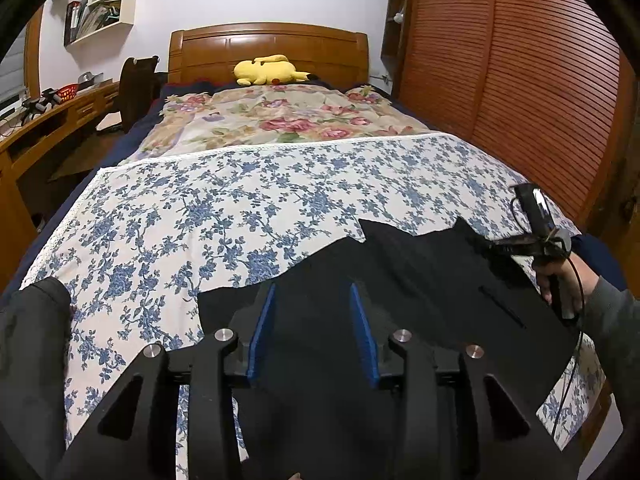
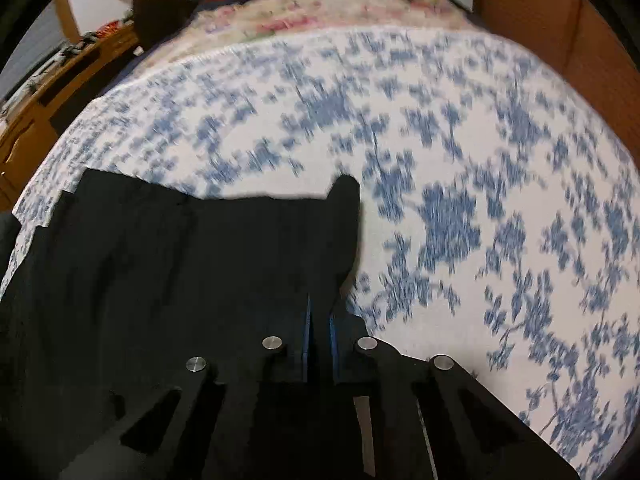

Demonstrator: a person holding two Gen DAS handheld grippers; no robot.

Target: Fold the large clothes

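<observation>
Black garment (image 1: pixel 400 280) under left gripper (image 1: pixel 312 320), jaws wide, empty; right gripper (image 2: pixel 319 320) jaws pinching its edge. Mid-fold; next: left grips too.

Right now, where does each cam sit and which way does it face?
Left wrist: behind the open left claw, above the black garment, facing the headboard; the person's right hand shows.
Right wrist: behind the right claw, shut on the garment's edge, same heading, blurred.
Shared: garment, blue floral sheet, yellow plush.
</observation>
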